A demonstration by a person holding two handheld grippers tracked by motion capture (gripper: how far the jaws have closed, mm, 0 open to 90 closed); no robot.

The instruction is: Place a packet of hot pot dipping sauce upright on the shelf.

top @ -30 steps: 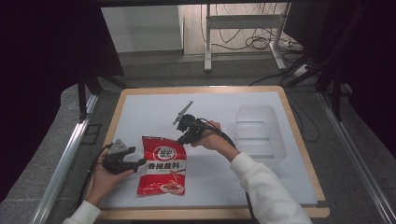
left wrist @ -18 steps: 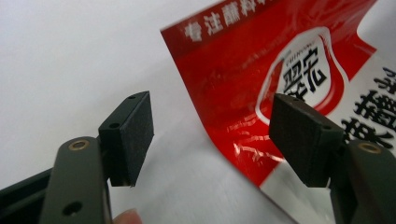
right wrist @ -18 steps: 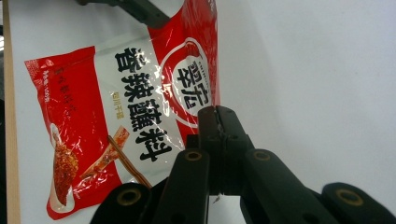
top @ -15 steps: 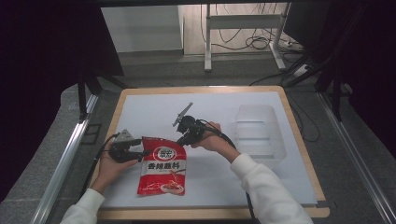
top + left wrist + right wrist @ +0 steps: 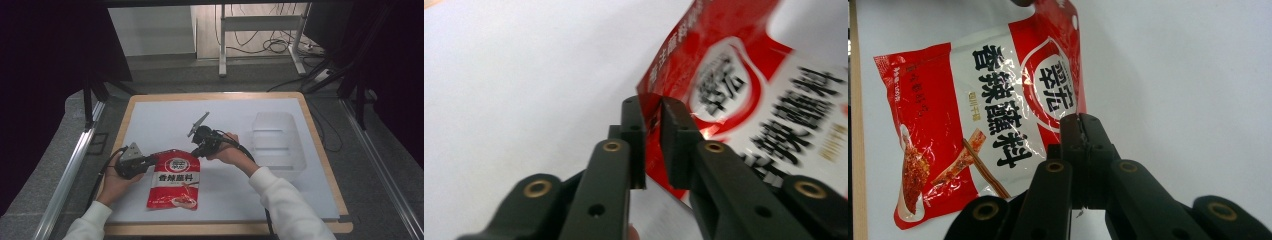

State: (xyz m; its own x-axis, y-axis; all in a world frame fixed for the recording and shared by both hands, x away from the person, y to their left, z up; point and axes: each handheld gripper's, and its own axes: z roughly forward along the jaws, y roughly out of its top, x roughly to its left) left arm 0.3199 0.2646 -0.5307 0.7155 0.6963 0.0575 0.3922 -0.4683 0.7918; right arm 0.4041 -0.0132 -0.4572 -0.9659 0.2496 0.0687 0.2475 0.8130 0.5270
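1. High view: red sauce packet (image 5: 173, 178) lies flat on the white table (image 5: 165, 120), near the front edge; clear plastic tray (image 5: 276, 143) well apart to its right.
2. Left gripper (image 5: 148, 161) at the packet's top-left corner, right gripper (image 5: 196, 151) at its top-right corner.
3. Left gripper view: fingers (image 5: 631, 135) slightly apart, packet edge between them (image 5: 744, 95).
4. Right gripper view: fingers (image 5: 1098, 150) pressed together at the packet's edge (image 5: 978, 130); grip on the film can't be told.
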